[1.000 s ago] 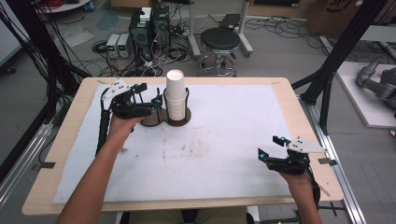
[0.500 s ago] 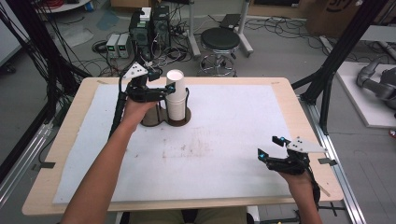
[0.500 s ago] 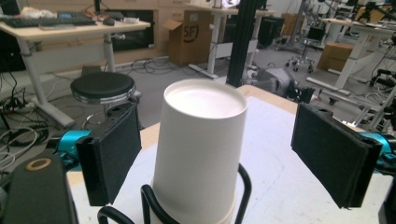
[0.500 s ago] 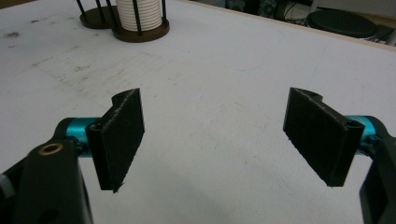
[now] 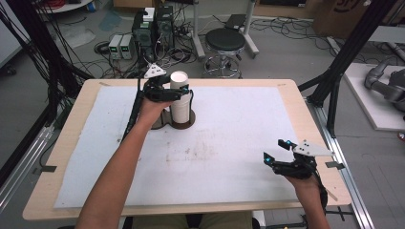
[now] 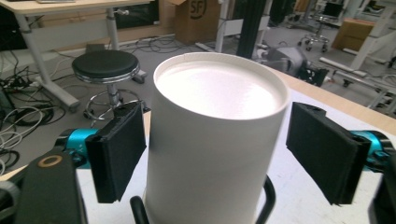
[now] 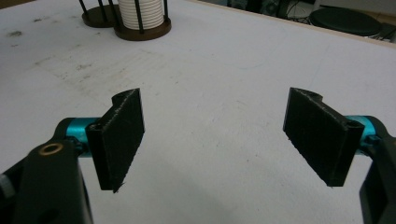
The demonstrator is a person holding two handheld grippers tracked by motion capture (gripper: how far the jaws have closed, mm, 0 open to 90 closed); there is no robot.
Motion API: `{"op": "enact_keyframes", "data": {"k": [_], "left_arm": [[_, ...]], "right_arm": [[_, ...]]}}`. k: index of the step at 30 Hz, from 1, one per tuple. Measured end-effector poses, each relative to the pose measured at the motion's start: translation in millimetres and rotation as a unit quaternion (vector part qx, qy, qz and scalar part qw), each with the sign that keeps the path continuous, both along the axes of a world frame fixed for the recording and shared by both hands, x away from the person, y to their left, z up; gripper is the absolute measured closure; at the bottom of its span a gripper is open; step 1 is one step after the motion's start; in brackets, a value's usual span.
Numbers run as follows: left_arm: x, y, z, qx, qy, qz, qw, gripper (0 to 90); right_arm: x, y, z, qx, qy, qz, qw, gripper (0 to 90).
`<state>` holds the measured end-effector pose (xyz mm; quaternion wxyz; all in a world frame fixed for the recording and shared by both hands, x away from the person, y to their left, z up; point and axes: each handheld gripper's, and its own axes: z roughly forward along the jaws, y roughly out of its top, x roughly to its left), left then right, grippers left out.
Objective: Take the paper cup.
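A tall stack of white paper cups (image 5: 180, 102) stands in a dark round holder (image 5: 185, 125) with thin black rods, at the back left of the table. My left gripper (image 5: 178, 91) is open around the top of the stack. In the left gripper view the top cup (image 6: 215, 140) sits between the two pads (image 6: 116, 151); the left pad is close to its wall and the right pad stands clear of it. My right gripper (image 5: 276, 150) hovers open and empty near the front right, over the white mat (image 7: 210, 70). It faces the cup stack (image 7: 140, 11) far off.
A second, empty dark holder (image 7: 95, 18) stands just left of the cup holder. The white mat (image 5: 215, 152) covers most of the wooden table (image 5: 286, 83). A black stool (image 5: 230, 40), boxes and cables lie on the floor beyond the far edge.
My left gripper has moved right and up, from beside the holder to around the top of the cup stack. The right gripper has stayed still.
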<state>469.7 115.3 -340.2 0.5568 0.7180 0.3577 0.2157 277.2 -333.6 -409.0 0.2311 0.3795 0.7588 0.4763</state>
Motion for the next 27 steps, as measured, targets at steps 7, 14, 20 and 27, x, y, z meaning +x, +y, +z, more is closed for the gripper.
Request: {"op": "enact_keyframes", "data": {"k": [7, 14, 20, 27], "left_arm": [[2.3, -0.9, -2.4, 0.008, -0.001, 0.0, 1.0, 29.5], [-1.6, 4.7, 7.1, -0.016, -0.015, 0.001, 0.9998, 30.9], [-7.7, 11.3, 20.8, -0.045, -0.032, 0.002, 0.9985, 31.3], [-15.9, 18.8, 49.8, -0.06, -0.06, 0.001, 0.9964, 31.4]], "right_arm": [[-0.9, -3.1, -0.5, 0.002, 0.003, -0.004, 1.0, 21.0], [-1.0, -1.2, -0.2, 0.002, 0.003, -0.002, 1.0, 21.0], [-1.4, -0.2, 0.3, 0.002, 0.002, -0.001, 1.0, 21.0], [-1.7, 0.9, 0.8, -0.001, 0.0, 0.001, 1.0, 21.1]]}}
